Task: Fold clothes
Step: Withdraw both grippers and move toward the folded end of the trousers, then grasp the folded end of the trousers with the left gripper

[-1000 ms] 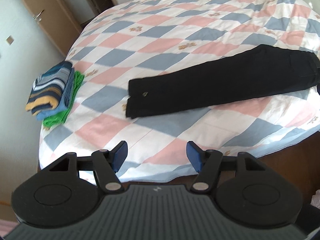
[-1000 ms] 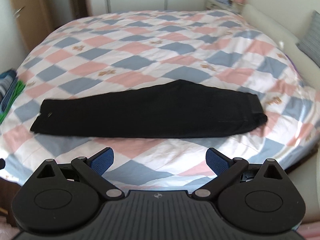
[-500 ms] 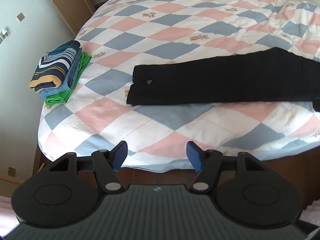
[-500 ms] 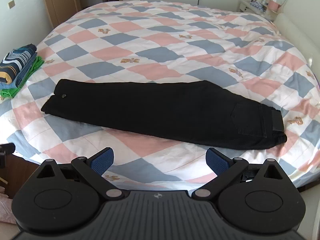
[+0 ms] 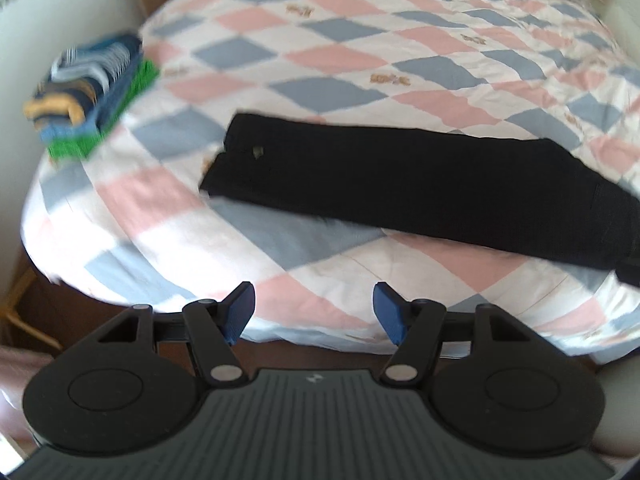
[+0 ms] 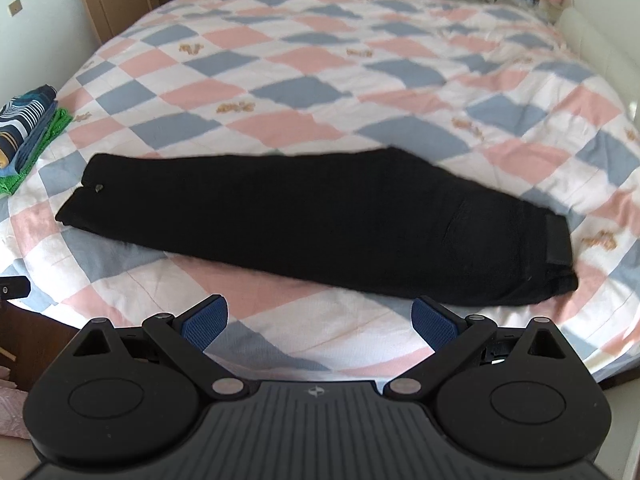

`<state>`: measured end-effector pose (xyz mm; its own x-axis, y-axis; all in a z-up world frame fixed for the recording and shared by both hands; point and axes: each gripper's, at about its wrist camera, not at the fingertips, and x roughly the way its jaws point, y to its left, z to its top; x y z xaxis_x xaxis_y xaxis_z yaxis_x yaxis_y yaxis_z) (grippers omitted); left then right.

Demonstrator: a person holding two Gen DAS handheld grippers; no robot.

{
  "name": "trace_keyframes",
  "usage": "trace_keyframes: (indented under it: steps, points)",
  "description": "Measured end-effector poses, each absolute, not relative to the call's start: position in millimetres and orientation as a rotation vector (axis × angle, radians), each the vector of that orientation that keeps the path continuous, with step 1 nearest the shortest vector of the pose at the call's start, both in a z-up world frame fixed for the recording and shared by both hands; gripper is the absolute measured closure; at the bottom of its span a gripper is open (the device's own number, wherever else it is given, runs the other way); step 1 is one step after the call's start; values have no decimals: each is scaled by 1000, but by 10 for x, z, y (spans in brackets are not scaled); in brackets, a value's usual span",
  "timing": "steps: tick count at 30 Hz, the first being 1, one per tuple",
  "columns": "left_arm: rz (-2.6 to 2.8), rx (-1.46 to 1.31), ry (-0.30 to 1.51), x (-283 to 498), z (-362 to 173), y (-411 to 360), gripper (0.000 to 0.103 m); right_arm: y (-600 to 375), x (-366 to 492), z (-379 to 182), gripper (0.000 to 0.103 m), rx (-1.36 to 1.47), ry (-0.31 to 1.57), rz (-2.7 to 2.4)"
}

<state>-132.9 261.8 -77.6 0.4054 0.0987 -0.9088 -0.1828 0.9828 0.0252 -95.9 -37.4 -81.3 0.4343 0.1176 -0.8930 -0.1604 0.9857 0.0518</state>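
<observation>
— Trousers were seen along the bed's near edge, halved lengthwise, hems left beside folded clothes, waistband right.

— Left gripper and right gripper were held wide, empty. If folded further, both ends should be pinched squarely.

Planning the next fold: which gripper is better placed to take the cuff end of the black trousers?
Left, probably. The long black trousers' cuff end lies just ahead of the open left gripper; the open right gripper faces their middle, nearer the waistband.
</observation>
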Motion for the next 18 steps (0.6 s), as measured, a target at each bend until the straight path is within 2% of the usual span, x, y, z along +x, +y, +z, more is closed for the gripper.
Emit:
trace_keyframes:
  steps: [9, 14, 18]
  points:
    - [208, -409, 1119, -939, -1351, 3577, 44, -270, -814, -1330, 2, 148, 1198, 119]
    - [223, -653, 1064, -598, -1802, 4218, 56, 68, -605, -1691, 2, 271, 1275, 63]
    - [227, -837, 1036, -360, -2206, 4626, 56, 390, -434, -1948, 2, 369, 1310, 23]
